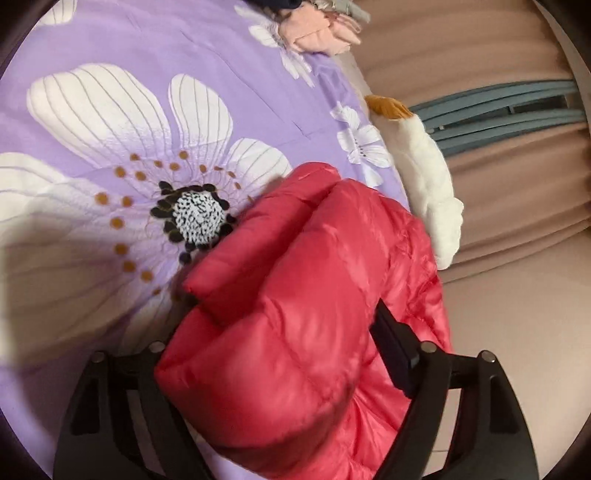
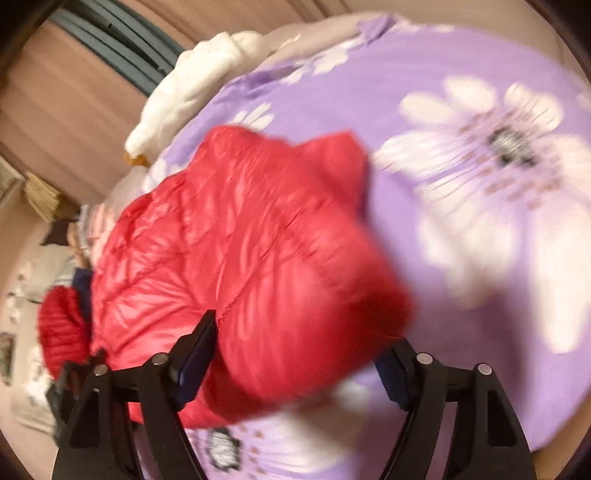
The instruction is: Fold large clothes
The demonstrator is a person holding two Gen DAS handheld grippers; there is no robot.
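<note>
A puffy red down jacket [image 1: 314, 277] lies bunched in folds on the purple flowered bed cover [image 1: 110, 48], near its right edge. My left gripper [image 1: 286, 314] stands wide around the jacket's near end. Its right finger [image 1: 391, 350] lies along the fabric, and the left finger is hidden under the jacket. In the blurred right wrist view the same jacket [image 2: 240, 240] bulges between the spread jaws of my right gripper [image 2: 304, 332]. There the left pad [image 2: 195, 350] is at the fabric, while the right pad [image 2: 391, 376] stands apart from it.
A white plush thing [image 1: 424, 177] lies along the bed's edge beside the jacket. Pink and grey clothes [image 1: 317, 29] are piled at the far end. Beyond the edge are beige curtains [image 1: 517, 184] and the floor. A red knitted item [image 2: 59, 328] sits left of the jacket.
</note>
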